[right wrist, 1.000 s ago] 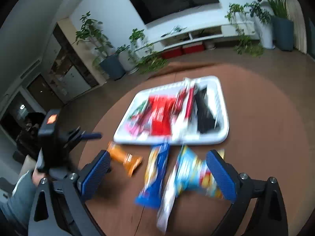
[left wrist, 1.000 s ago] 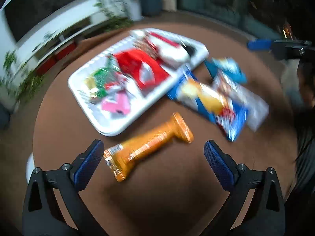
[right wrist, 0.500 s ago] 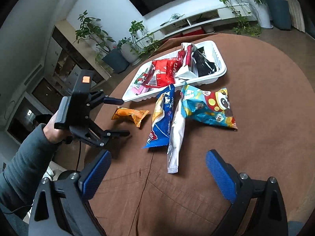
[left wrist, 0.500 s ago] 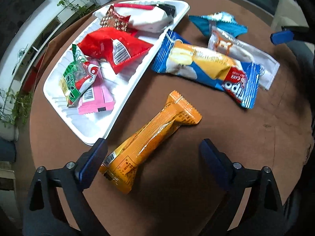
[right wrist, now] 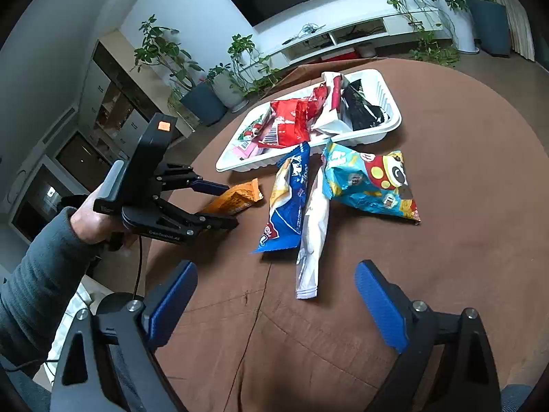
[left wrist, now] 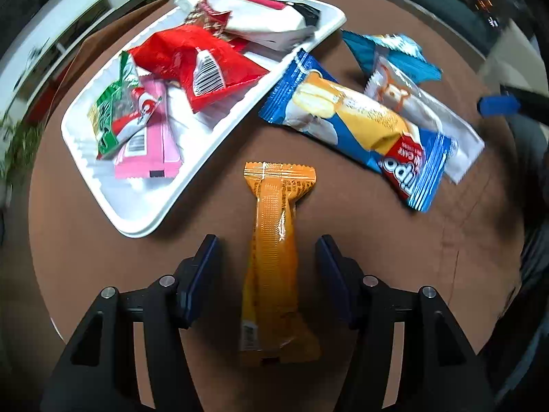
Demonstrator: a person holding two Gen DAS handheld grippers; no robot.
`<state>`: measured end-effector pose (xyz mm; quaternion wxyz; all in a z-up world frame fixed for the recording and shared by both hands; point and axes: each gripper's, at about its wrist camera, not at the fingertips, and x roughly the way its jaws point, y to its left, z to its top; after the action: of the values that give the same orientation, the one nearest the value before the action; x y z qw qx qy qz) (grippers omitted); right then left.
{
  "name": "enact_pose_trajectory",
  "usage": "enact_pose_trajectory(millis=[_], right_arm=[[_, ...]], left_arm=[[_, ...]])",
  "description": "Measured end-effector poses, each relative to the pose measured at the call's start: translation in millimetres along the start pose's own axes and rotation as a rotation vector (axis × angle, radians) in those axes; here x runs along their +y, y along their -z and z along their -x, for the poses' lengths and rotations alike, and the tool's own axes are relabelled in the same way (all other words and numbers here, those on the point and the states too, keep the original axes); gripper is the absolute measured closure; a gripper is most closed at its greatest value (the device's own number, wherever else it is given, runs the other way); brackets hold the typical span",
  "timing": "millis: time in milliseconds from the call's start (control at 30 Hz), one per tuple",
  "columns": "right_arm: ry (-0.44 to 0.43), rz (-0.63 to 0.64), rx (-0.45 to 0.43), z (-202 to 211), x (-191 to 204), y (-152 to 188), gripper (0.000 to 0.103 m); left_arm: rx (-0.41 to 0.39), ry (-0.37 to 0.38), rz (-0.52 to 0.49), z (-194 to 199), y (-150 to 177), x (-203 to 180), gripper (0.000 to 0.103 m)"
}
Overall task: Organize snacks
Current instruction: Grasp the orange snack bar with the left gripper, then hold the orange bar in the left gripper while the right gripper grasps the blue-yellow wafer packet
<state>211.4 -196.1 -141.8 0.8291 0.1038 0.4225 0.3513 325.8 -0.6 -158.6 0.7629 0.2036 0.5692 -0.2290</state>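
An orange snack packet (left wrist: pixel 271 257) lies lengthwise on the brown table between the fingers of my left gripper (left wrist: pixel 267 267). The jaws are closing on it, with a gap still showing on each side. In the right wrist view the left gripper (right wrist: pixel 219 202) points down at the orange packet (right wrist: pixel 236 197). My right gripper (right wrist: pixel 276 298) hovers over the table with its jaws closing slightly and nothing between them. Just beyond it lies a long white packet (right wrist: pixel 314 226). A white tray (left wrist: pixel 144 226) holds several snacks.
A blue cake packet (left wrist: pixel 360 127), the white packet (left wrist: pixel 429 116) and a light-blue panda bag (right wrist: pixel 370 178) lie on the round table (right wrist: pixel 446 274) beside the tray (right wrist: pixel 387 130). A hand and grey sleeve (right wrist: pixel 44 274) hold the left gripper. Potted plants stand behind.
My left gripper came down over the orange packet, turned in line with it, and its jaws narrowed around it. The right gripper sank toward the table and then held still.
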Motion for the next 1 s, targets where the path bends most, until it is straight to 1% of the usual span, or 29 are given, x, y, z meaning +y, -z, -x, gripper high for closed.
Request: enact_pose_trajectory(millis=[33, 67, 133, 167, 233, 333, 400, 567, 600, 667, 767, 833, 933, 967, 1000], right_arm=[[0.004, 0.006, 0.004, 0, 1, -1, 0.009], [0.006, 0.014, 0.006, 0, 3, -1, 0.011], [0.012, 0.026, 0.006, 1, 5, -2, 0.011], [0.017, 0.03, 0.006, 1, 7, -2, 0.011], [0.023, 0.037, 0.01, -1, 10, -4, 0.012], [0.038, 0.062, 0.021, -4, 17, -8, 0.015], [0.046, 0.086, 0.028, -8, 24, -11, 0.017], [0.07, 0.147, 0.041, -21, 40, -24, 0.025], [0.08, 0.157, 0.046, -25, 43, -28, 0.027], [0.092, 0.177, 0.055, -34, 49, -37, 0.028], [0.135, 0.184, 0.103, -55, 53, -49, 0.03], [0.188, 0.181, 0.144, -74, 52, -56, 0.036], [0.239, 0.184, 0.188, -93, 52, -61, 0.04], [0.262, 0.19, 0.196, -99, 52, -62, 0.042], [0.286, 0.198, 0.206, -104, 52, -63, 0.042]], left_arm=[[-0.006, 0.017, 0.029, -1, 1, 3, 0.06], [-0.014, 0.033, 0.054, 0, 3, 5, 0.065], [-0.029, 0.014, 0.087, 2, 7, 5, 0.075], [-0.034, 0.01, 0.103, 3, 9, 4, 0.079], [-0.044, -0.002, 0.132, 3, 13, 3, 0.082], [-0.069, -0.004, 0.187, 5, 20, 3, 0.083], [-0.091, 0.007, 0.222, 7, 26, 4, 0.084], [-0.174, 0.065, 0.338, 20, 55, 6, 0.084], [-0.202, 0.075, 0.37, 24, 62, 7, 0.084], [-0.242, 0.097, 0.424, 32, 72, 7, 0.084], [-0.31, 0.133, 0.522, 32, 92, 6, 0.084], [-0.354, 0.169, 0.597, 35, 109, 3, 0.084], [-0.383, 0.203, 0.652, 33, 117, -7, 0.084], [-0.385, 0.207, 0.656, 31, 120, -9, 0.084], [-0.387, 0.21, 0.655, 32, 122, -12, 0.084]])
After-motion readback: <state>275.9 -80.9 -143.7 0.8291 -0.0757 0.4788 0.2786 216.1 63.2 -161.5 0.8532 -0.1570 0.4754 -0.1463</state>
